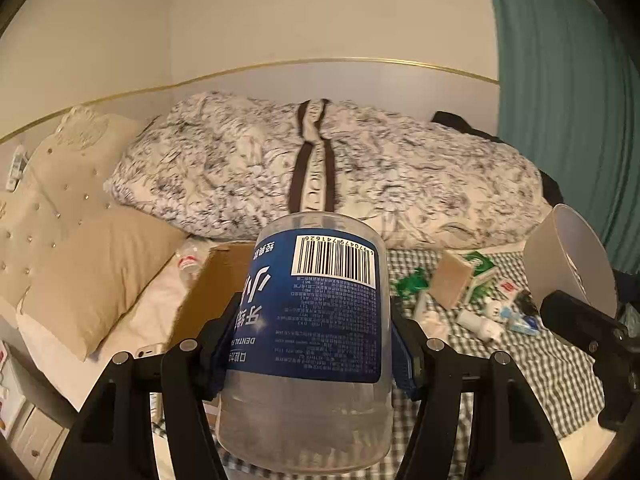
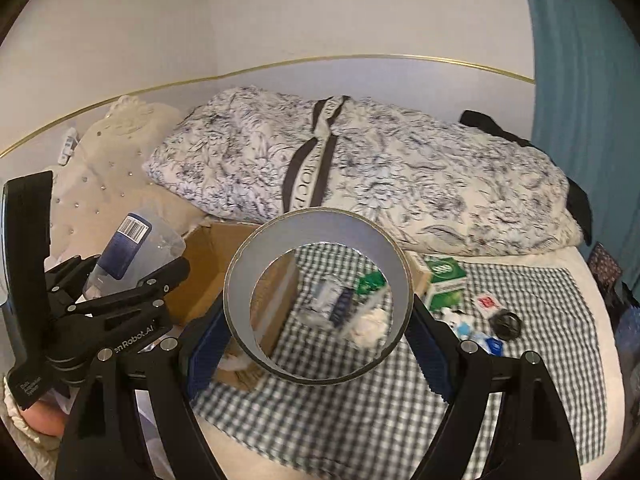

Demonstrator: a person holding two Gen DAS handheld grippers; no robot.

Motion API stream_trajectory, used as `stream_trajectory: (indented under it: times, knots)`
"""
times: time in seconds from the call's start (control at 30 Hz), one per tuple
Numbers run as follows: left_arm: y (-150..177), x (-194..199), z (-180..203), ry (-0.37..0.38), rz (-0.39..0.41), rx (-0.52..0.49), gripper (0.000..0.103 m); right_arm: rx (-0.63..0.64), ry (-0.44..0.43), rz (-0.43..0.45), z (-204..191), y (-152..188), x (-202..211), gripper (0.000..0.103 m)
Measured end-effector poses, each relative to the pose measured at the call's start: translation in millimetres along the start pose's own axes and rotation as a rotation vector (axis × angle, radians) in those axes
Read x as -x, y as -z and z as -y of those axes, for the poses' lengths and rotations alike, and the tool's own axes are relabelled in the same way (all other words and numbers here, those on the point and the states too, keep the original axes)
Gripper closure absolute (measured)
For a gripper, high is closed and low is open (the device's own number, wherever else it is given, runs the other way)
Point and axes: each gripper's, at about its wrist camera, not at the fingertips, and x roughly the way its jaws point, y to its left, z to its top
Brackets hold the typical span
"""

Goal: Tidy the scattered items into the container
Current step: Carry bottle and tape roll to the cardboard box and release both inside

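My left gripper [image 1: 316, 344] is shut on a clear plastic tub with a blue dental floss label [image 1: 320, 320], held above the bed near the open cardboard box [image 1: 208, 292]. The tub also shows in the right wrist view [image 2: 132, 248]. My right gripper [image 2: 316, 344] is shut on a wide roll of grey tape [image 2: 316, 296], held upright over the checked cloth [image 2: 360, 408]; the tape also shows in the left wrist view [image 1: 568, 256]. The box also shows in the right wrist view [image 2: 216, 264]. Scattered items lie on the cloth: a green carton [image 2: 444, 280], crumpled tissue [image 2: 368, 328], small packets [image 2: 484, 304].
A folded floral duvet [image 1: 320, 168] lies behind the box. Beige pillows [image 1: 92, 272] sit at the left, with a crushed plastic bottle [image 1: 188, 264] beside them. A teal curtain [image 1: 568, 100] hangs at the right. A black round item [image 2: 506, 324] lies on the cloth.
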Motion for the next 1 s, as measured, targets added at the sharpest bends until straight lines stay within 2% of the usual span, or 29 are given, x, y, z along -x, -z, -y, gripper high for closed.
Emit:
stream_trajectory:
  times: [0.27, 0.5, 0.67, 0.87, 0.9, 0.97, 1.0]
  knots:
    - [10.2, -43.0, -45.8, -0.051, -0.072, 0.049, 0.038, -0.017, -0.089, -0.069, -33.0, -19.7, -68.6, 0.021]
    - [27.2, -83.6, -74.0, -0.085, -0.141, 0.085, 0.038, 0.006, -0.165, -0.15, -62.2, -22.5, -132.0, 0.021]
    - [33.9, -110.7, -80.6, -0.081, -0.177, 0.093, 0.038, 0.004, -0.187, -0.215, -80.0, -18.5, -180.1, 0.021]
    - [42.1, -134.1, -83.7, -0.08, -0.203, 0.093, 0.038, -0.031, -0.203, -0.28, -79.4, -9.3, -224.2, 0.021]
    - [43.7, -136.7, -83.9, -0.096, -0.205, 0.092, 0.037, -0.038, -0.21, -0.282, -78.4, -8.9, -228.2, 0.021]
    - [46.8, -140.5, -82.0, -0.122, -0.204, 0.072, 0.028, -0.071, -0.229, -0.271, -76.5, -8.3, -233.0, 0.02]
    - [47.4, -141.2, -81.3, -0.119, -0.201, 0.071, 0.012, -0.098, -0.24, -0.256, -73.4, -8.3, -233.6, 0.02]
